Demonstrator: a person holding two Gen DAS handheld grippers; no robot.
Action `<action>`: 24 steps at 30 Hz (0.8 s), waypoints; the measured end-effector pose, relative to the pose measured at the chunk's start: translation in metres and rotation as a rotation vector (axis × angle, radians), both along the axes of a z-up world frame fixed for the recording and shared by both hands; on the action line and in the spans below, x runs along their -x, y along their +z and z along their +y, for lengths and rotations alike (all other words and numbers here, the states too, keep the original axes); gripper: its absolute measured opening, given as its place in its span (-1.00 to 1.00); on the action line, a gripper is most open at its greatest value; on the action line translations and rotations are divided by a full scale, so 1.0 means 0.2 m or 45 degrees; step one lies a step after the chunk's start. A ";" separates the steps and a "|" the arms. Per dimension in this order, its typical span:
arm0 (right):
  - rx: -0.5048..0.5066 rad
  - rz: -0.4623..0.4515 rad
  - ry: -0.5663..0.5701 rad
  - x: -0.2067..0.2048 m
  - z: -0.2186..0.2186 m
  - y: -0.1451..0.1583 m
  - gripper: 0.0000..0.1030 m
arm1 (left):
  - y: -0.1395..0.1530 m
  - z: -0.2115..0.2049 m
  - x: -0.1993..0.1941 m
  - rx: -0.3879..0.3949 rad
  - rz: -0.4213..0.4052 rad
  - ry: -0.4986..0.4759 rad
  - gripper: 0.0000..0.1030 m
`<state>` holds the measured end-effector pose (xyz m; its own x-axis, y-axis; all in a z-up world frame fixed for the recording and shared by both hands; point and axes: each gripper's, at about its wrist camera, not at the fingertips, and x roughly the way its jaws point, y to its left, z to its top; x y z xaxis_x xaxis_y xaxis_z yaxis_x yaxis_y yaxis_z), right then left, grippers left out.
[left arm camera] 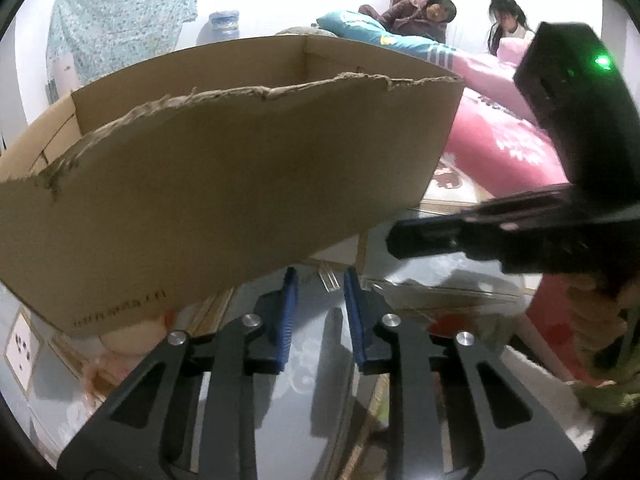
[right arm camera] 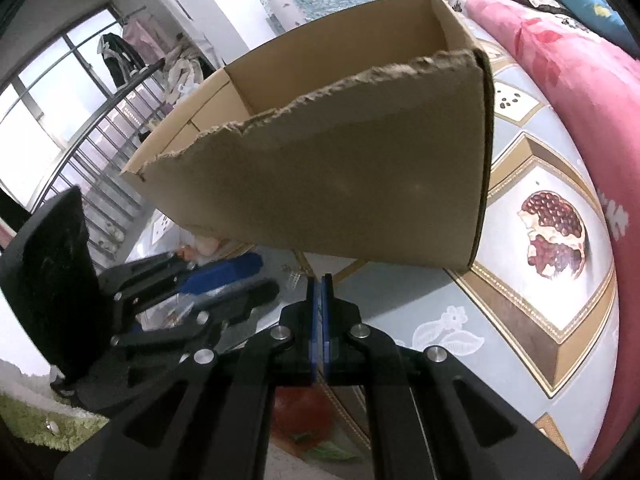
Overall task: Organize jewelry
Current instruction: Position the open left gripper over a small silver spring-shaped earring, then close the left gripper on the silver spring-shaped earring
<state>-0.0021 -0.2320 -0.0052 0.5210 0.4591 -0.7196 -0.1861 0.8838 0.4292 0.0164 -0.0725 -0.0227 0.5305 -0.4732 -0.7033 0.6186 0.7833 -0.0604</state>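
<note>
We judge the sorting barely begun: our left claw (left arm camera: 320,280) stands apart, our right claw (right arm camera: 320,284) pressed together and empty, small jewelry (right arm camera: 294,278) lying on the desk (right arm camera: 400,296) before the cardboard box (right arm camera: 340,168).

Box (left arm camera: 224,184): matt brown cardboard, top edge torn rough
Tabletop (right arm camera: 532,248): glossy, smooth, printed, perhaps under glass
Gripper pads (left arm camera: 289,312): blue, ribbed, likely rubber
Gripper arms (right arm camera: 384,392): matt black plastic, shiny metal rivets
Blanket (left arm camera: 504,148): soft pink cloth
</note>
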 end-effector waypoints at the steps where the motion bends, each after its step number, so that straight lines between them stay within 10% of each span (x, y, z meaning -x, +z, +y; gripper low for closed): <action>1: 0.001 0.000 0.002 0.01 -0.02 0.00 -0.96 | 0.00 -0.01 -0.01 -0.004 0.005 0.006 -0.59; 24: -0.060 0.015 0.028 -0.01 -0.06 -0.06 -0.96 | -0.03 -0.12 -0.11 -0.128 -0.002 -0.208 -0.69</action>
<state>0.0003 -0.2441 -0.0162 0.5022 0.5039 -0.7028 -0.2001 0.8583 0.4725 0.0377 -0.0958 -0.0290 0.4533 -0.4809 -0.7505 0.7384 0.6742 0.0139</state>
